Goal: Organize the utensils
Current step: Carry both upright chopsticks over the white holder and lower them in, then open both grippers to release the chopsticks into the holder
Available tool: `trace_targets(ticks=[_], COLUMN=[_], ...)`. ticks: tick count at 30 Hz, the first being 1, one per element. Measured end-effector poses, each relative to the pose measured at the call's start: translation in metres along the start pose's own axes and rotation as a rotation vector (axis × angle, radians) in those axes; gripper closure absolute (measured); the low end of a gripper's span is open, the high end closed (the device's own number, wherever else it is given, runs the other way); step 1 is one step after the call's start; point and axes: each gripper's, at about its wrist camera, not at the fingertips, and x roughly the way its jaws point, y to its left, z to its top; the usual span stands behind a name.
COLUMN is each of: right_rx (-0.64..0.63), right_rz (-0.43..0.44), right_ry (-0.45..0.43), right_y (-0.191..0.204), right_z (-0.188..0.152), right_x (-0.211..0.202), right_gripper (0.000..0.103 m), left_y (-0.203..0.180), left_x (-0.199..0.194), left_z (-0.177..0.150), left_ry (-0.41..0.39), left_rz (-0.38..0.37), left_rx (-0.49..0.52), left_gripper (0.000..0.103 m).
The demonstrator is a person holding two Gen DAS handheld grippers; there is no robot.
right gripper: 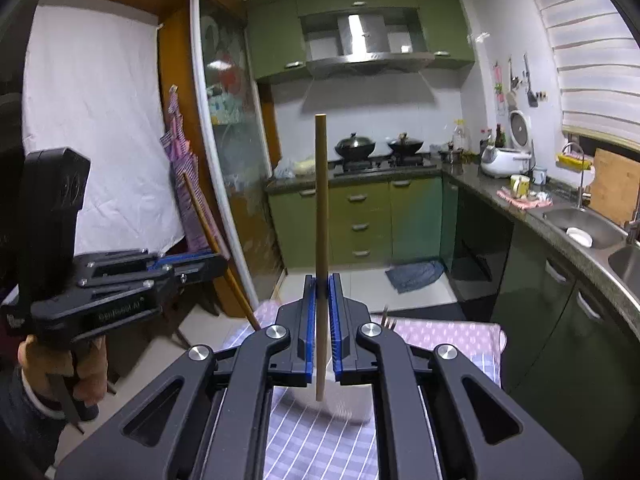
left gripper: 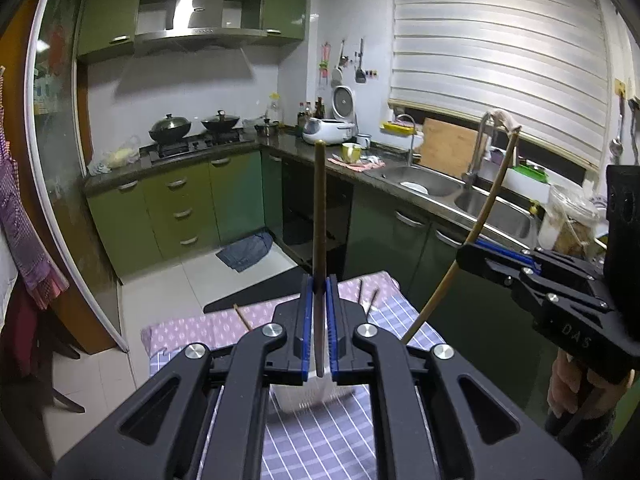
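In our left hand the black left gripper (left gripper: pixel 320 280) with blue pads pinches a dark brown wooden chopstick (left gripper: pixel 319 216). The stick stands nearly upright between the pressed pads, most of its length rising above the gripper, its lower end hanging just over a white ribbed plastic basket (left gripper: pixel 308 398). The basket sits on the bench, which is draped in a lilac checked cloth (left gripper: pixel 320 444). A few more thin sticks (left gripper: pixel 368 298) lie on the pink part of the cloth beyond. To the right, our black right gripper (right gripper: pixel 322 280) likewise clamps a pale bamboo chopstick (right gripper: pixel 321 200), held upright above the same basket. From the left wrist view that pale stick slants up toward the steel sink (left gripper: pixel 424 184).
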Motion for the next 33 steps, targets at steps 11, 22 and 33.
trace_targets(ticks=[11, 22, 33], right_rx=[0.051, 0.048, 0.003], right_rz=[-0.059, -0.082, -0.157], right_ry=[0.114, 0.156, 0.066], right_y=[-0.039, -0.044, -0.012], right_z=[-0.026, -0.064, -0.1], right_x=[0.09, 0.103, 0.026], right_gripper=[0.096, 0.085, 0.059], left_y=[0.023, 0.028, 0.029], left_x=[0.076, 0.07, -0.01], left_z=[-0.029, -0.052, -0.084], left_ry=[0.138, 0.13, -0.037], left_rz=[0.042, 0.055, 0.059], left_rx=[-0.034, -0.035, -0.086], left_gripper=[0.096, 0.077, 0.014])
